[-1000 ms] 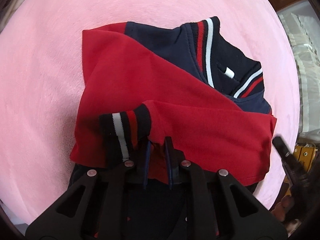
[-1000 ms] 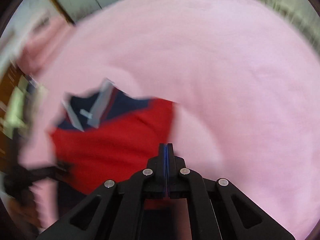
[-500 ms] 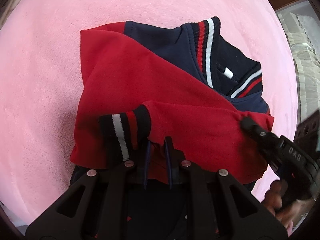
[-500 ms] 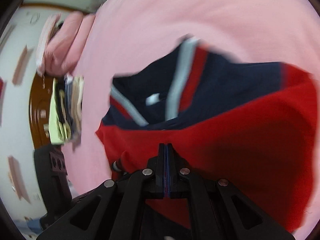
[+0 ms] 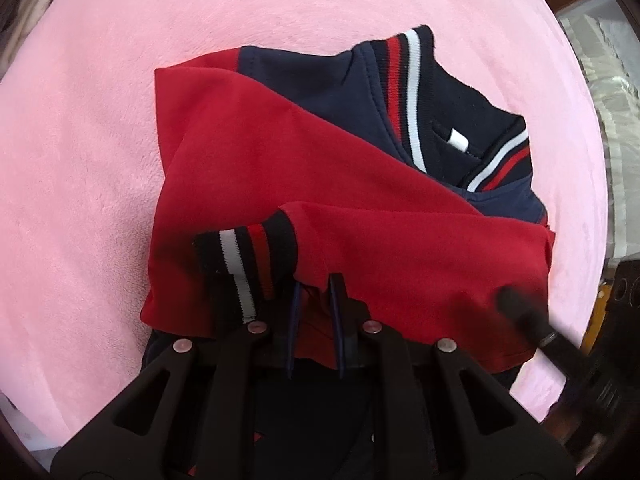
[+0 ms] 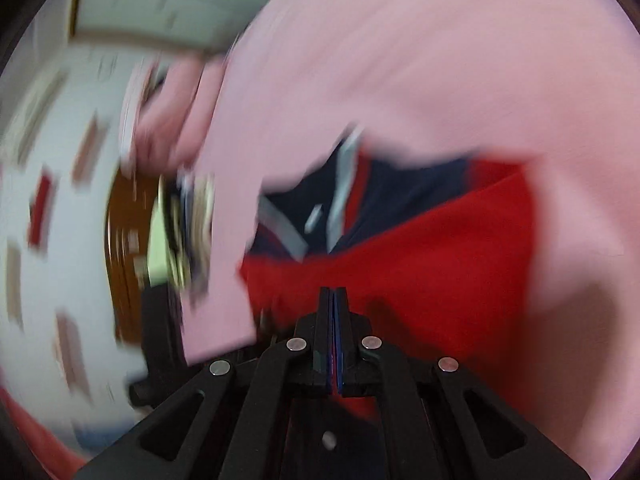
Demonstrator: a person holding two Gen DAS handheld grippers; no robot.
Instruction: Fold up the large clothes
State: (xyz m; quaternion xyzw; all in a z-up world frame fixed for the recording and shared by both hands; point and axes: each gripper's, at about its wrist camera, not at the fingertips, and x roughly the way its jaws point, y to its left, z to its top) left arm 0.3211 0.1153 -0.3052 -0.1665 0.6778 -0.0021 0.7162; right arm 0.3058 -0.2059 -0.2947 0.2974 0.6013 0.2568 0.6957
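A pink plush blanket (image 5: pixel 100 160) covers the whole work surface, and the red-and-navy jacket (image 5: pixel 280 168) lies on its middle, already partly folded: both red sleeves are crossed over the navy body, and the striped collar (image 5: pixel 412 96) sits at the far right. The upper sleeve ends in a striped cuff (image 5: pixel 248 256) on the near left of the bundle. The left gripper (image 5: pixel 316 292) points steeply down at the near edge; its jaws stand only a little apart with a fold of red sleeve cloth pinched between them, just as a second ago. What has changed is the right gripper (image 6: pixel 333 300): its jaws are fully closed with nothing between them, and over the last second it has swung in from the right edge and dropped onto the red cloth at the bundle's near right corner, where its tip (image 5: pixel 516 304) now shows blurred. That probably means the sleeves are done and the next fold is being set up.
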